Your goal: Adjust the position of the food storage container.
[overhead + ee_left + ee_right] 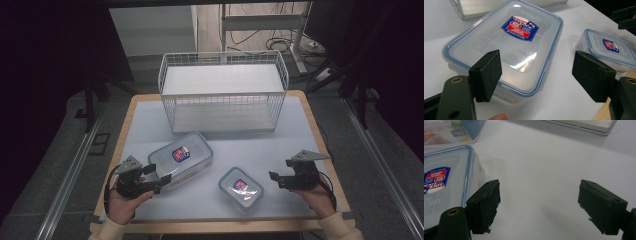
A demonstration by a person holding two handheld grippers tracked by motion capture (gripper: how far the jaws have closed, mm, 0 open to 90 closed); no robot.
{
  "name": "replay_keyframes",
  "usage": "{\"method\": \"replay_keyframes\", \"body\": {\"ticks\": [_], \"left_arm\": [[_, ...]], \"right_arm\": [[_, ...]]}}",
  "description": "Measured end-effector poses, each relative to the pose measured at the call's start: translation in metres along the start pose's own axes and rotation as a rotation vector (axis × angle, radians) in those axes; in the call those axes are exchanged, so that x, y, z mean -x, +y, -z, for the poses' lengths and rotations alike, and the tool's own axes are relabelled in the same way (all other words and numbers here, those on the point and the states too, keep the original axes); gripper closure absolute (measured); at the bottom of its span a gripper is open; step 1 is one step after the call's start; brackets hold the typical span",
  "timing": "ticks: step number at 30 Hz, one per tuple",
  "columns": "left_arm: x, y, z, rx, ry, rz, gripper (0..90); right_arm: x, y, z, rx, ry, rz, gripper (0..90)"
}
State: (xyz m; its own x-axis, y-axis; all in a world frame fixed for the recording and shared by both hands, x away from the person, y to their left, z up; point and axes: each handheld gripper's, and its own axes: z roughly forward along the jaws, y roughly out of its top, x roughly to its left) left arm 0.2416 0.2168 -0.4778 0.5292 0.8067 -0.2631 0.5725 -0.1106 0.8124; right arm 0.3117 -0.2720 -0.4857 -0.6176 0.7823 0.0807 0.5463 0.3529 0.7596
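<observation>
Nearest the person, the left gripper hovers at the near-left corner of the large container, its jaws spread wide with nothing between the pads; in the left gripper view the large container lies just ahead of the jaws, lid on, flat on the table. The right gripper is likewise spread and empty, held just to the right of the small container, which in the right gripper view sits beside its left jaw without being touched. Both containers rest closed on the near half of the table, close to each other but apart. Farther back stands the wire basket, upright at the far edge, with nothing visible inside it. Judging from this layout, the work looks to be barely begun: neither container has been gripped or lifted, and if they are meant for the basket, both pickups and both placements are left to do. The left gripper seems the closer to a grasp, though the container looks wide for its jaws.
</observation>
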Motion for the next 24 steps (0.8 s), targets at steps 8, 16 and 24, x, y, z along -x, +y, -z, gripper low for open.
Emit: {"method": "replay_keyframes", "body": {"ticks": [8,16,24], "left_arm": [[0.009,0.003,0.005,0.023,0.001,-0.029,25.5],[0.016,0.000,0.004,0.018,-0.042,-0.049,43.6],[0.022,0.002,0.003,-0.023,-0.134,-0.084,84.7]], "right_arm": [[0.001,-0.003,0.002,0.016,0.008,0.002,19.7],[-0.005,-0.005,0.001,0.005,0.002,0.029,20.4],[-0.012,-0.004,0.001,0.013,0.019,0.037,20.6]]}}
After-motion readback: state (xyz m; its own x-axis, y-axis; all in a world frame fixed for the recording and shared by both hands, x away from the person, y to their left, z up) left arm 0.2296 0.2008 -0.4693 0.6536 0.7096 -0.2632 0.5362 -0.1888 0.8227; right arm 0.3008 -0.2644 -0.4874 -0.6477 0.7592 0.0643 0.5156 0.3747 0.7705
